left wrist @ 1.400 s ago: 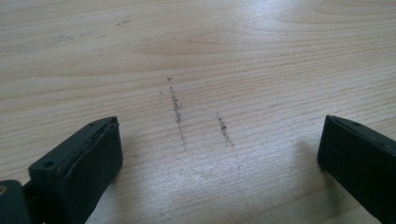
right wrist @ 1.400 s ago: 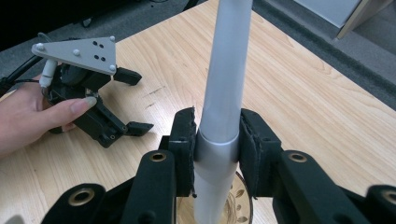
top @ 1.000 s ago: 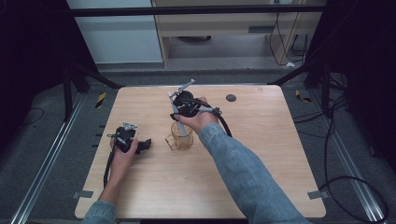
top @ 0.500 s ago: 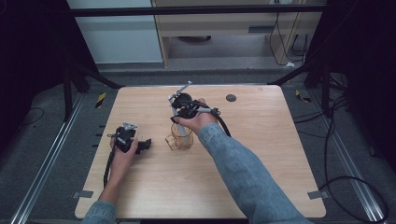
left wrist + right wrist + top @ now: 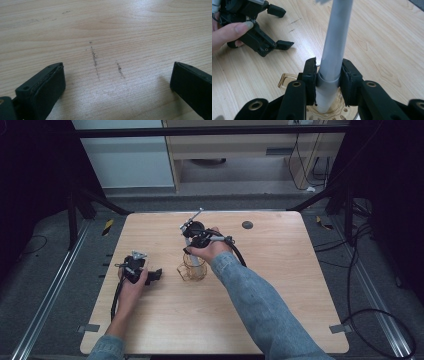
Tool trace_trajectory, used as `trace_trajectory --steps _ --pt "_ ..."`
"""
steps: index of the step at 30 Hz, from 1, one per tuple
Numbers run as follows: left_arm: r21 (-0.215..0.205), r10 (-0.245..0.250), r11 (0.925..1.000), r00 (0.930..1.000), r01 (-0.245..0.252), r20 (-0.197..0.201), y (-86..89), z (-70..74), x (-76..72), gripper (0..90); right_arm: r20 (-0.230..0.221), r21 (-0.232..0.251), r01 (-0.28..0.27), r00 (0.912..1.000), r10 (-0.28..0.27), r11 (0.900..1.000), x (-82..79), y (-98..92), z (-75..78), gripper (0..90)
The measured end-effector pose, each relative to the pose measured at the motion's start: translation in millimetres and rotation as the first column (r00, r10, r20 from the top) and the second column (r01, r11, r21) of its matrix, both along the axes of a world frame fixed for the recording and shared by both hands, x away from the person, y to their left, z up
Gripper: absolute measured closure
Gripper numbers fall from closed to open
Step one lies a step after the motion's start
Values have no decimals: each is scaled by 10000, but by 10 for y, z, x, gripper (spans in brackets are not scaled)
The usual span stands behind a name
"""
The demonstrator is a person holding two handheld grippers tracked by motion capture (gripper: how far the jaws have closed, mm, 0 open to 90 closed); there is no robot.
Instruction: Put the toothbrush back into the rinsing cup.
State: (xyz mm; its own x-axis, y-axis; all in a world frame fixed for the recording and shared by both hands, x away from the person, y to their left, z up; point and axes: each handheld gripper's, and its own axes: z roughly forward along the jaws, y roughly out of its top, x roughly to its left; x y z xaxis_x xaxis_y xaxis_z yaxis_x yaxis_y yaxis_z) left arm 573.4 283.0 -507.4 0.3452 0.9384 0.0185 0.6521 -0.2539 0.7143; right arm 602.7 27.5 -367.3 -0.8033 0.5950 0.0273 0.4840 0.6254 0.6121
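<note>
My right gripper (image 5: 328, 77) clamps a grey tube (image 5: 335, 47) standing in an amber glass (image 5: 192, 268) at table centre. My left gripper (image 5: 150, 276), at nine o'clock, rests open.

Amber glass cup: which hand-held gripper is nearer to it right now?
Right. The right hand-held gripper holds a grey tube directly over the amber glass cup; the left hand-held gripper sits apart, beside it.

Pale wood-grain worktop (image 5: 280, 285) with short dark scuff streaks (image 5: 95, 58) at mid-frame, black grippers left (image 5: 159, 275) and right (image 5: 328, 75), a light grey tube (image 5: 335, 42), a clear amber-tinted cup (image 5: 192, 269), faded blue denim sleeve (image 5: 260, 305), and a small dark disc (image 5: 247, 225) toward the upper right.
</note>
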Motion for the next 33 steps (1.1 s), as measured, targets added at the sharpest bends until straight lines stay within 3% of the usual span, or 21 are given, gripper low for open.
trace_trajectory --steps 33 --pt "-25 9 10000 10000 -9 -1 -3 -1 2 0 177 672 -17 9998 6 9977 79 128 -108 673"
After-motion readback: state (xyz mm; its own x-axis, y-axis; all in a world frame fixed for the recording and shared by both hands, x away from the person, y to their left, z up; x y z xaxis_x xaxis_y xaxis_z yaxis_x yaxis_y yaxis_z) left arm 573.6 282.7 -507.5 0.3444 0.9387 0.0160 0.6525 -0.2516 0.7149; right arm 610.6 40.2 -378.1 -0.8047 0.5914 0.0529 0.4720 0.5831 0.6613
